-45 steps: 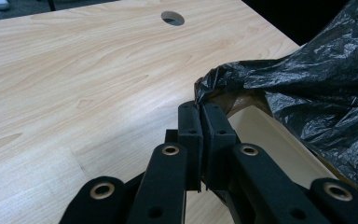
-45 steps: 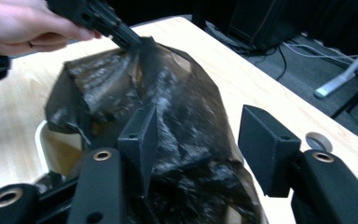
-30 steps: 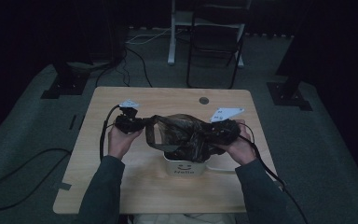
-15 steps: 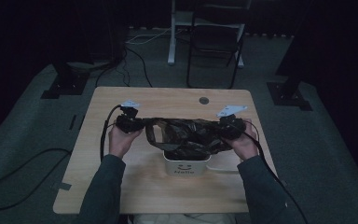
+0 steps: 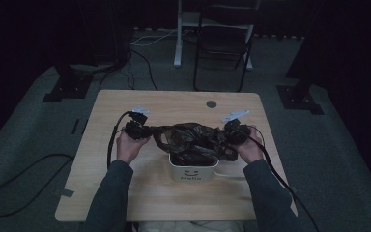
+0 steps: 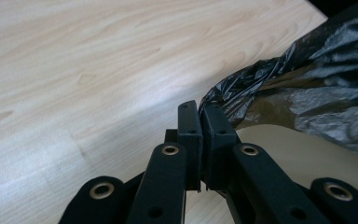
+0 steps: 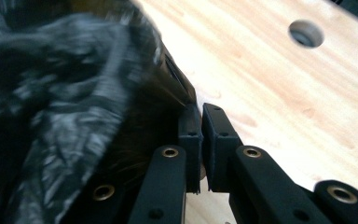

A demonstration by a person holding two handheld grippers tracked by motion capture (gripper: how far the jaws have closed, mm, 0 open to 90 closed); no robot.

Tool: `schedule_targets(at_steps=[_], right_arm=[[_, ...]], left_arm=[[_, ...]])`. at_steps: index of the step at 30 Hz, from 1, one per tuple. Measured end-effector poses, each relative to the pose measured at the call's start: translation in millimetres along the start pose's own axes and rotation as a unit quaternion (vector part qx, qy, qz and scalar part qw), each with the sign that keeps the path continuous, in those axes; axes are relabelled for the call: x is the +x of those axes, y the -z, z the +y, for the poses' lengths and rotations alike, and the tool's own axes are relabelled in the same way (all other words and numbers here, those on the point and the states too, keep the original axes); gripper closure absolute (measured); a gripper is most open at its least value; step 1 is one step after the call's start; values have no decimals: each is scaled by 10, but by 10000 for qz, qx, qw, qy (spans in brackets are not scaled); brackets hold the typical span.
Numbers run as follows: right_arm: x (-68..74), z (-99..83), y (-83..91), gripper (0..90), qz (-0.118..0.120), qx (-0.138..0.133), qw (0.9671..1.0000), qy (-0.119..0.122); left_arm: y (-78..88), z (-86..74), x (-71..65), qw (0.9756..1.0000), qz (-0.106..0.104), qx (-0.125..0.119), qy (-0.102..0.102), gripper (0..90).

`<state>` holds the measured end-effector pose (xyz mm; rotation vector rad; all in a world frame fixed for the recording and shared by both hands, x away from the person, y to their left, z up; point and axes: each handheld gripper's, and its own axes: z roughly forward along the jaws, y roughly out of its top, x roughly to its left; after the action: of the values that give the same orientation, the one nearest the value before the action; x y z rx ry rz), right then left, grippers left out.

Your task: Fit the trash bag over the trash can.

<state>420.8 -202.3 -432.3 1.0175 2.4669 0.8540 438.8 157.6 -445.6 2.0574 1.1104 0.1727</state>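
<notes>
Left tongs (image 5: 147,130), right tongs (image 5: 229,133), black bag (image 5: 193,140) stretched left-right

Glossy black plastic bag (image 5: 193,140), white bin (image 5: 193,170) with dark smiley face and lettering, pale wood-grain table (image 5: 174,104), black gripper jaws with brass rivets

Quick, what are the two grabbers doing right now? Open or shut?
Left hand-held gripper: shut on the black bag.
Right hand-held gripper: jaws have just been closing; shut on the black bag's edge.
</notes>
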Motion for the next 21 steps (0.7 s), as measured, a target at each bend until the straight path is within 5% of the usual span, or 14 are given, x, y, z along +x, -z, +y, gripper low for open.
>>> schedule_targets(at_steps=[7,15,21], right_arm=[[-32,-81,0,795,-3,67,10000,-49],[-119,-70,391,643,-164,-518,9982,-251],[-87,6,650,614,-230,-900,9956,-152]], left_arm=[[-12,-53,58,9999,9,84,79,835],[220,-51,65,9993,-175,-303,121,686],[391,-64,69,9975,-284,-612,197,638]])
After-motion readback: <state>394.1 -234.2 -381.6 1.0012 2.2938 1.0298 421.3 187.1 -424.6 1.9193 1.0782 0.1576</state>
